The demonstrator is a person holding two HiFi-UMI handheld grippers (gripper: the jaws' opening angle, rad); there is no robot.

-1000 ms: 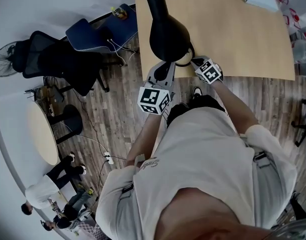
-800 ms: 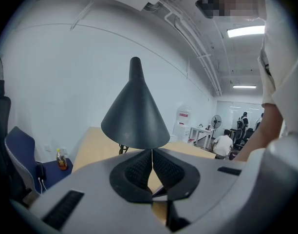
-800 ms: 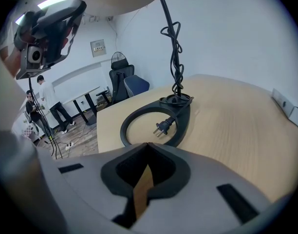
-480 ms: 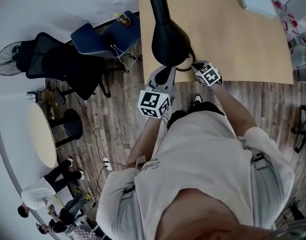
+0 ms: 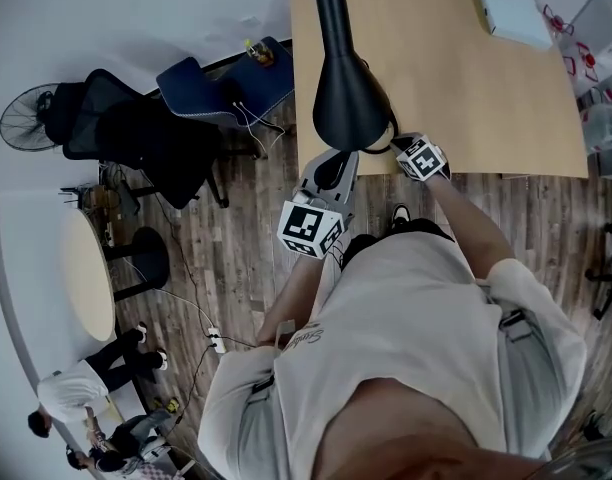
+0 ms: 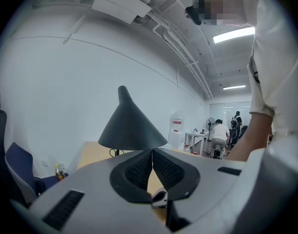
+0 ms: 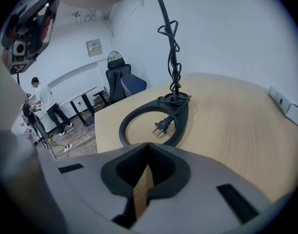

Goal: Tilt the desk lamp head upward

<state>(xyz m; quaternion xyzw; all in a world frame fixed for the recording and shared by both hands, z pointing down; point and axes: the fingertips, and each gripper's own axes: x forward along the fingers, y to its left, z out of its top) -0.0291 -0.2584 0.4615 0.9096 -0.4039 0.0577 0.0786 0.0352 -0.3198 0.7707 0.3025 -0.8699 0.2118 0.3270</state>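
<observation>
White short-sleeved shirt (image 5: 416,308), grey left gripper (image 6: 152,154) — ribbed black jaws

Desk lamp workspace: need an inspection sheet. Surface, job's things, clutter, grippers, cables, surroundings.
Surface: light wood desk, mostly bare.
Job's things: black cone lamp head on a dark stem; ring-shaped lamp base resting on the desk.
Clutter: one flat white box at the desk's far corner.
Grippers: left hand-held gripper has its jaws together and empty, with the lamp head beyond them, not gripped. Right hand-held gripper has its jaws together and empty, pointing at the base.
Cables: lamp cord bundled along the stem; plug lies loose inside the ring. Power strip and leads on the floor.
Surroundings: office chairs, fan, round table, people at a distance.
</observation>
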